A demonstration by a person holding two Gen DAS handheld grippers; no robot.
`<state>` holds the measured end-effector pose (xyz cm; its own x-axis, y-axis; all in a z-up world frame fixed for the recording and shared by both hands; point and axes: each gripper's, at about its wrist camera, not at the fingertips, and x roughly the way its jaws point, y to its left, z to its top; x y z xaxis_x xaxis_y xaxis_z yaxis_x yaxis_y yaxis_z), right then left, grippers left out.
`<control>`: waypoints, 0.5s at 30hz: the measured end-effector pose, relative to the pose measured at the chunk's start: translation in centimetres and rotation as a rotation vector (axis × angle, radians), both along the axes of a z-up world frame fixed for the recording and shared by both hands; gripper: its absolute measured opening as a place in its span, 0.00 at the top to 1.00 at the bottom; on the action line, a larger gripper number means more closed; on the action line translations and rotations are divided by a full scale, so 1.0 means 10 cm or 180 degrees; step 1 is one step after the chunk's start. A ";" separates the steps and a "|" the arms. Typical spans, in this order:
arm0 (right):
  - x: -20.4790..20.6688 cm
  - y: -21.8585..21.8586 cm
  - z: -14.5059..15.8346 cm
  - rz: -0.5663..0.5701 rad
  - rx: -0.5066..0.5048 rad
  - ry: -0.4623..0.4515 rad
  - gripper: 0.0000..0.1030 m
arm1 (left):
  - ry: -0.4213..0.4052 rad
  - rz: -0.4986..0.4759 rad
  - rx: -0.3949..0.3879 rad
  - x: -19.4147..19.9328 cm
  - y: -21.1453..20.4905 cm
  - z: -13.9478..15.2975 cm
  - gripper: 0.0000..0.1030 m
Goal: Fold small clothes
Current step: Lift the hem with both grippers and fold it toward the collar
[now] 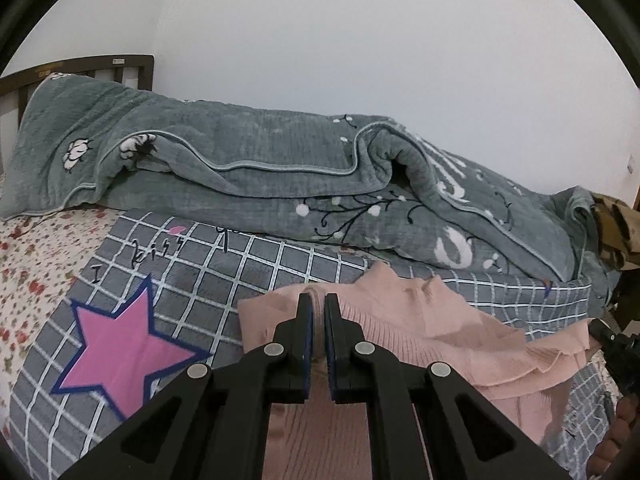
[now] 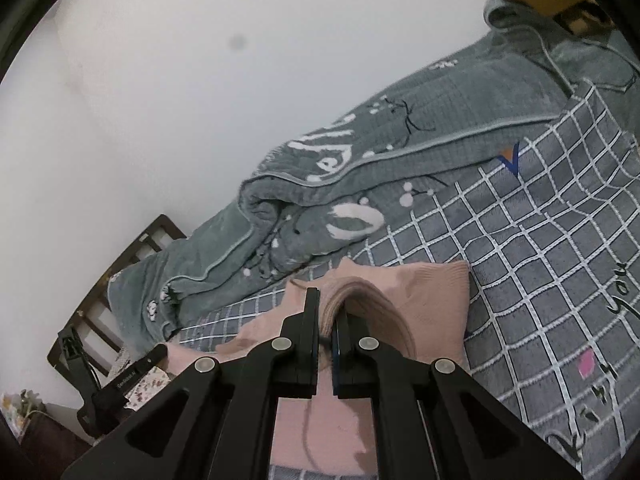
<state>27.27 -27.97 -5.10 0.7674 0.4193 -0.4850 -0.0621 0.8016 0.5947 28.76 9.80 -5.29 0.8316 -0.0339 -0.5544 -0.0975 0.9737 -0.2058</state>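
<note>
Pink ribbed knit garment (image 1: 400,320), a small piece of clothing, lies on a grey grid-patterned blanket (image 1: 248,272) spread over the bed. Its fabric is partly doubled over, with a loose layered edge trailing toward the right of the left wrist view. Left gripper (image 1: 318,300): jaws drawn nearly together, pinching a raised seam or edge of the pink garment between the blue-lined pads. Right gripper (image 2: 327,308): jaws likewise close together, clamped on a thick fold of the same garment (image 2: 424,296), which bulges upward beside the fingers and lies flat below them. In the right wrist view the left gripper (image 2: 132,372) appears at lower left, just beside the garment's far edge.

Grid blanket: white lines on grey, bearing a large pink star (image 1: 120,348) outlined in dark blue and handwritten-style black lettering. Behind the garment, a grey-green quilt (image 1: 260,168) with white flower and script motifs is bunched along the white wall (image 1: 360,40), its lower edge overlapping the grid blanket. A floral bedsheet (image 1: 32,264) shows at far left, and a dark wooden slatted headboard (image 1: 80,70) stands behind the quilt's end. At the right margin of the left wrist view a brown patterned cloth (image 1: 616,236) rests against the quilt.
</note>
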 end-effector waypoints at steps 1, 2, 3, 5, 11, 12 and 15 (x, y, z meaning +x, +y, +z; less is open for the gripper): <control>0.07 -0.01 -0.06 -0.0004 0.0005 0.0027 0.96 | 0.0008 -0.0001 0.0033 0.07 -0.01 -0.03 0.94; 0.14 -0.01 -0.12 -0.0007 0.0012 0.0056 0.96 | 0.0009 -0.0002 0.0066 0.13 -0.02 -0.07 0.94; 0.21 0.00 -0.18 -0.0008 0.0021 0.0083 0.96 | 0.0017 -0.0003 0.0105 0.21 -0.03 -0.12 0.94; 0.36 0.01 -0.30 0.0000 0.0035 0.0145 0.96 | 0.0035 0.0002 0.0149 0.33 -0.04 -0.18 0.93; 0.84 0.12 -0.66 -0.0017 -0.0020 0.0276 0.95 | 0.0091 0.0077 0.0028 0.74 0.07 -0.45 0.92; 0.91 0.13 -0.71 -0.0024 -0.0020 0.0264 0.91 | 0.0090 0.0089 -0.0015 0.77 0.10 -0.49 0.90; 1.03 0.18 -0.89 -0.0051 -0.0161 0.0244 0.66 | 0.0150 0.0065 -0.0245 0.86 0.21 -0.66 0.62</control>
